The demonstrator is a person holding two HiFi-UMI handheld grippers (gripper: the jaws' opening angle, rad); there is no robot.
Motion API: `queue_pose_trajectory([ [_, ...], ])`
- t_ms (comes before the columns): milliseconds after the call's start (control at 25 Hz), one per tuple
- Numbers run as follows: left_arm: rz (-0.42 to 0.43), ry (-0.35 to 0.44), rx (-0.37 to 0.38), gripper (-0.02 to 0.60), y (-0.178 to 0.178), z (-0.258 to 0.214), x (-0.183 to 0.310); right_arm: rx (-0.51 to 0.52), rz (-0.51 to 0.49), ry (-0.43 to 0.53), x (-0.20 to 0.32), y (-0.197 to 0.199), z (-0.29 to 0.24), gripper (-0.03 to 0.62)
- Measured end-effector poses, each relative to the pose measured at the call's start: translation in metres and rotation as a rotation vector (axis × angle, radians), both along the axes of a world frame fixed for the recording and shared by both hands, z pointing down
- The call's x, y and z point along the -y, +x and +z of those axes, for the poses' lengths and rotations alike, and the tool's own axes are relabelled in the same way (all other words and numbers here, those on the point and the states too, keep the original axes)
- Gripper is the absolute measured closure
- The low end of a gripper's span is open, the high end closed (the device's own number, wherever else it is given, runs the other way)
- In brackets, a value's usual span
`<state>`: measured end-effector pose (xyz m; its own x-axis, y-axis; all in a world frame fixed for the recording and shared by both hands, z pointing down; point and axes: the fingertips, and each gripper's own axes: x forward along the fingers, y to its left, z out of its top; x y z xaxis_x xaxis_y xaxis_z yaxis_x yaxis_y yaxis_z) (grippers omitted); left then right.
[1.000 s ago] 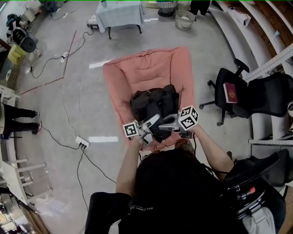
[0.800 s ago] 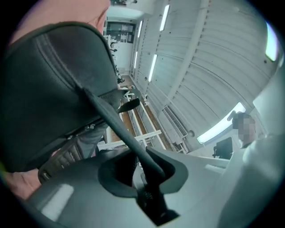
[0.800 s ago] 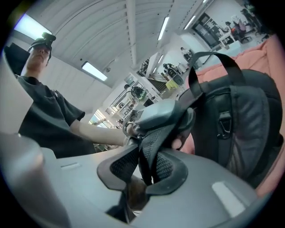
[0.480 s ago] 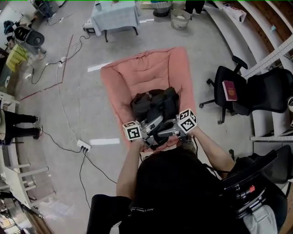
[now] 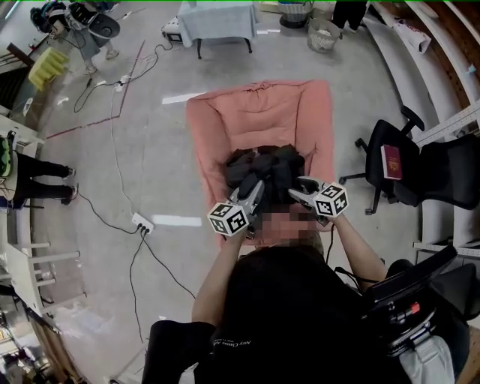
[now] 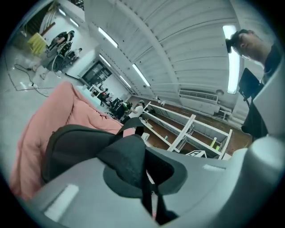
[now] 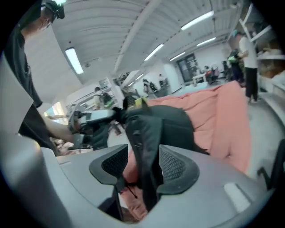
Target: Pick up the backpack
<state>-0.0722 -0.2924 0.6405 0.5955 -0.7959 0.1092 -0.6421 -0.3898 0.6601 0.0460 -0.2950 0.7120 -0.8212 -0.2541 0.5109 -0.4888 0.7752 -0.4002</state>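
Note:
A black backpack (image 5: 262, 169) lies on a pink floor cushion (image 5: 255, 112). My left gripper (image 5: 251, 196) is at the pack's near left side. In the left gripper view its jaws (image 6: 142, 178) are shut on a thin black strap (image 6: 143, 196) of the backpack (image 6: 75, 147). My right gripper (image 5: 298, 190) is at the near right side. Its jaws (image 7: 140, 167) have just been opening and stand wide, with a broad black strap (image 7: 144, 147) hanging between the pads; the left pad (image 7: 111, 162) is off it. Behind the strap, the backpack (image 7: 178, 124) rests on the pink cushion (image 7: 227, 116).
A black office chair (image 5: 420, 165) with a red book (image 5: 391, 161) on its seat stands to the right of the cushion. A power strip (image 5: 141, 223) and cables lie on the floor to the left. Farther off stand a covered table (image 5: 217, 19) and a basket (image 5: 324, 34); a person (image 5: 37, 180) stands far left.
The two grippers were close together at the pack's near edge and have drawn apart. The right jaws have opened round the strap. The left gripper has rolled.

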Motion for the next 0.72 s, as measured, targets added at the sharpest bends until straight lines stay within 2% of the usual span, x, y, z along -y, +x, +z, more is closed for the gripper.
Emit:
queue_pose_trajectory([
  [80, 0.023, -0.006, 0.004, 0.565, 0.004, 0.003, -0.007, -0.027, 0.087, 0.013, 0.024, 0.016, 0.008, 0.341],
  [120, 0.034, -0.009, 0.003, 0.565, 0.006, 0.004, -0.009, -0.032, 0.079, -0.001, 0.030, 0.016, 0.013, 0.315],
  [200, 0.049, -0.015, -0.004, 0.565, 0.009, 0.006, -0.013, -0.024, 0.015, -0.039, 0.031, 0.002, 0.021, 0.313],
  [240, 0.052, -0.018, -0.007, 0.565, 0.010, 0.007, -0.014, -0.008, -0.018, -0.060, 0.030, -0.009, 0.023, 0.312],
  [320, 0.051, -0.024, -0.012, 0.565, 0.009, 0.008, -0.016, 0.052, -0.061, -0.119, 0.026, -0.036, 0.022, 0.367],
  [400, 0.040, -0.033, -0.029, 0.565, 0.007, 0.007, -0.017, 0.123, -0.050, -0.186, 0.026, -0.057, 0.019, 0.325],
  [520, 0.018, -0.041, -0.067, 0.565, 0.000, 0.005, -0.021, 0.208, -0.015, -0.273, 0.027, -0.067, 0.018, 0.372],
  [600, 0.004, -0.030, -0.083, 0.565, -0.006, 0.004, -0.026, 0.224, -0.085, -0.341, 0.015, -0.069, 0.019, 0.401],
  [640, 0.005, -0.023, -0.086, 0.565, -0.007, 0.004, -0.028, 0.211, -0.152, -0.374, 0.003, -0.070, 0.019, 0.430],
  [720, 0.033, -0.018, -0.086, 0.565, -0.004, 0.003, -0.036, 0.161, -0.284, -0.398, -0.019, -0.073, 0.019, 0.441],
])
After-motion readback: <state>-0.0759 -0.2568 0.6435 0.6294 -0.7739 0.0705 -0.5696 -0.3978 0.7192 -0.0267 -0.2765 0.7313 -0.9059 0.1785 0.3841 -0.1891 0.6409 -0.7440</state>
